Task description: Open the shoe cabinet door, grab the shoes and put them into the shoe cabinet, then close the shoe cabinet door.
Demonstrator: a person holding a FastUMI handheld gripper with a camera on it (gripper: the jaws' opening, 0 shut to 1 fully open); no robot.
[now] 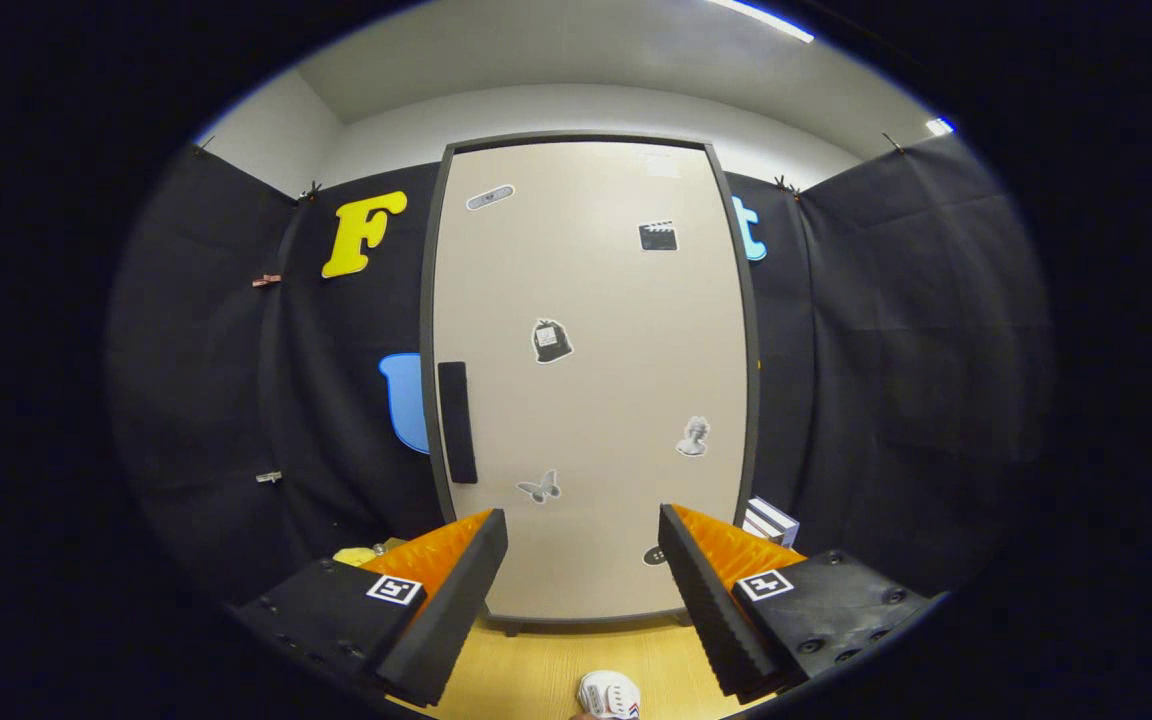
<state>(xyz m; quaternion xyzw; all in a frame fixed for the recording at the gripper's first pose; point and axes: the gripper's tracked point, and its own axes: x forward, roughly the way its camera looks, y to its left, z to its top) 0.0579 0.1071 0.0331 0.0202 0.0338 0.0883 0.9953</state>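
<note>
Wooden floor point(536, 665) runs bare from the fingers to the shoe cabinet point(591, 380), whose door is closed, its dark handle point(456, 422) at the left edge. Gripper point(584, 590) fingers are spread, grasping nothing. Between them, cut off, sits possibly a shoe point(609, 695).

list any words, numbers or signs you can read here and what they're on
No readable words or numbers.
Cabinet door: picture stickers, any print on them too small to read.
Open gripper: each of its fingers carries a square black-and-white marker, a pattern, not text.
Shoe on the floor between the fingers: red and blue marks, too small to tell.
Box beside the cabinet: stripes, no legible print.
</note>
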